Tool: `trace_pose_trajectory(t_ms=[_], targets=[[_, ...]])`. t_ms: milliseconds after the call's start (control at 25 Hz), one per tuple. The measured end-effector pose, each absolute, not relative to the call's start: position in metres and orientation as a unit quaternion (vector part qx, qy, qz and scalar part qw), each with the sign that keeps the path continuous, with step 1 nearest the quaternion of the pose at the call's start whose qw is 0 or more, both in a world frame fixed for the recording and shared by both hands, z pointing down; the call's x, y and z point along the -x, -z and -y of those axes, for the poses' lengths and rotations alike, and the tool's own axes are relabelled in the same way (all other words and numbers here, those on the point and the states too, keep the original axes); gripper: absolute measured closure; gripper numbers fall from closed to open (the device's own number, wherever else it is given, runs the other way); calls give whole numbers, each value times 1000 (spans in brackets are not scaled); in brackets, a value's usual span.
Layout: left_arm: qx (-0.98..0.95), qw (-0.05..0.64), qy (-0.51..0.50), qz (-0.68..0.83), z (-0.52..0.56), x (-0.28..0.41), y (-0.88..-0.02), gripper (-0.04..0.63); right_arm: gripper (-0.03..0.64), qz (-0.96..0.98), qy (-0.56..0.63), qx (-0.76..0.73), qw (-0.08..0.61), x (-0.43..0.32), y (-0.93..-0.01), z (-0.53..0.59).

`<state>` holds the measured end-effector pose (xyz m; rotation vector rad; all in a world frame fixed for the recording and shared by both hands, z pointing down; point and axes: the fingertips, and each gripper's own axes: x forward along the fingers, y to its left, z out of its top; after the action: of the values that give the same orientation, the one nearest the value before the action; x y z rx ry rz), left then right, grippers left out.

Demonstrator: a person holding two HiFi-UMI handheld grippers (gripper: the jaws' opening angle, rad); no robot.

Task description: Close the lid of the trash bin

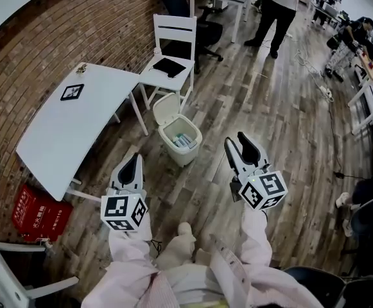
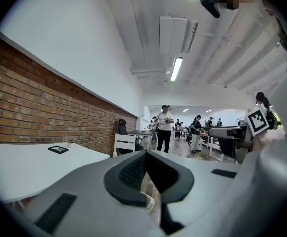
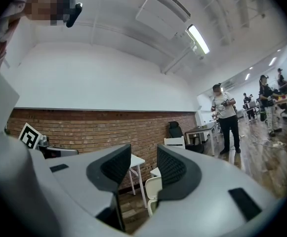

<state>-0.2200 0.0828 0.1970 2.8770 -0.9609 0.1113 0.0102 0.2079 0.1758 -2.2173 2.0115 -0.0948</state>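
Note:
A white trash bin [image 1: 187,147] stands on the wood floor by the table leg, with its lid [image 1: 167,108] tipped up and back and rubbish showing inside. My left gripper [image 1: 132,160] hangs short of the bin and to its left, jaws together and empty. My right gripper [image 1: 241,143] is to the bin's right, open with nothing between the pads. In the left gripper view the tips [image 2: 146,154] meet, and a strip of the bin's rim [image 2: 151,202] shows below them. In the right gripper view the cream bin [image 3: 152,191] shows low between the spread jaws [image 3: 144,158].
A white table [image 1: 64,133] stands left of the bin against the brick wall. Behind the bin is a white chair [image 1: 173,43] with a black item on its seat. A red box [image 1: 38,212] lies under the table. People [image 1: 277,11] stand at desks further back.

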Motion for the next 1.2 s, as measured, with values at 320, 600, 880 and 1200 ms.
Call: trace_pose_trajectory(t_ms=[320,600,880,1200], targets=[[-953,48,-27,298,-42,197,-194,603,445,-668,27,739,80,-22,-176,-167],[-952,53,-27,300,-22,186,-199,603,446,-670,28,737,82,-36,-177,-145],[-944,67,-40,320,12,173,-217,603,446,-687,56,720,75,-56,-199,-100],[-932,92,-52,348,72,128,-235,603,446,-733,81,673,54,-96,-213,-10]])
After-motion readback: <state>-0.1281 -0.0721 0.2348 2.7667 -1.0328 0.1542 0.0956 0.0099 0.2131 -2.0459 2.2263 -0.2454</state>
